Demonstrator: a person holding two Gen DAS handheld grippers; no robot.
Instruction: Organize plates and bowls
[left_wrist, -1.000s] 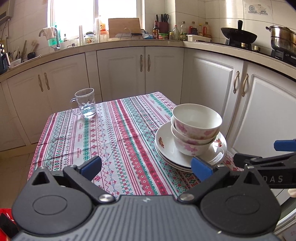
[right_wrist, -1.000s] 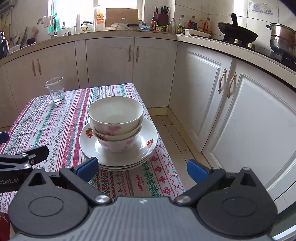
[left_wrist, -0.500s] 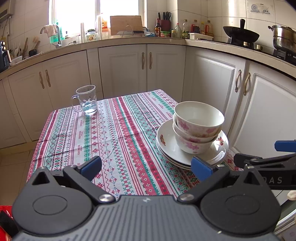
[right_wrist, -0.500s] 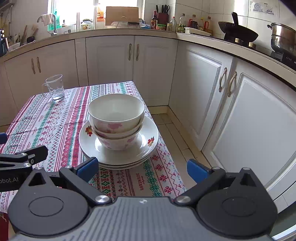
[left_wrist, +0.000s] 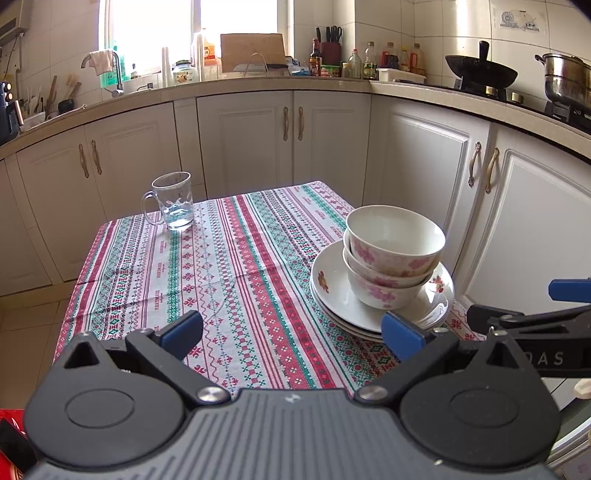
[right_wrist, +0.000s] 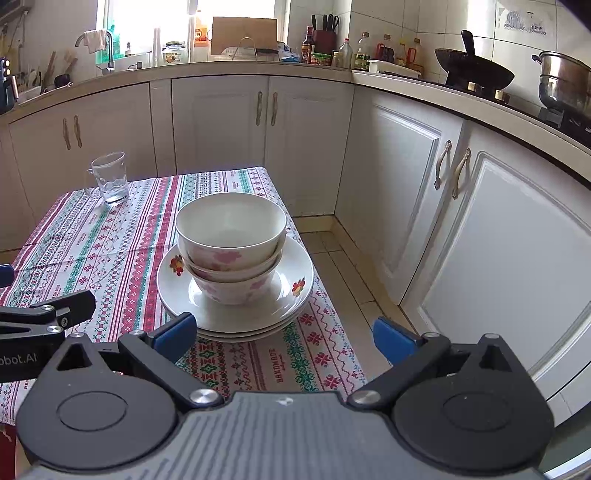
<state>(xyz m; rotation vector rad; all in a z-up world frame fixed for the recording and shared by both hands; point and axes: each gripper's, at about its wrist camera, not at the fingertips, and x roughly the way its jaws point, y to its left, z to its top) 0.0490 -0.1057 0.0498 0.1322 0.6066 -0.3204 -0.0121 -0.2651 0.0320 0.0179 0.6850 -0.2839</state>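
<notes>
Two nested white bowls with pink flowers (left_wrist: 393, 254) (right_wrist: 231, 240) stand on a stack of white plates (left_wrist: 332, 291) (right_wrist: 291, 299) at the right edge of the table. My left gripper (left_wrist: 291, 332) hovers open over the striped tablecloth (left_wrist: 229, 266), near the front edge and left of the stack, holding nothing. My right gripper (right_wrist: 282, 334) is open too, just in front of the plates at the table's right corner. The right gripper's arm appears at the right of the left wrist view, and the left one at the left of the right wrist view.
A glass mug (left_wrist: 171, 201) (right_wrist: 109, 177) stands at the far left of the table. White cabinets (left_wrist: 424, 166) close in behind and to the right. A wok (left_wrist: 480, 74) and a steel pot (left_wrist: 565, 83) sit on the counter. Tiled floor (right_wrist: 351, 273) lies right of the table.
Both grippers have drawn back and risen slightly, so the stack sits a little farther away and lower in each view. Nothing on the table moved.
</notes>
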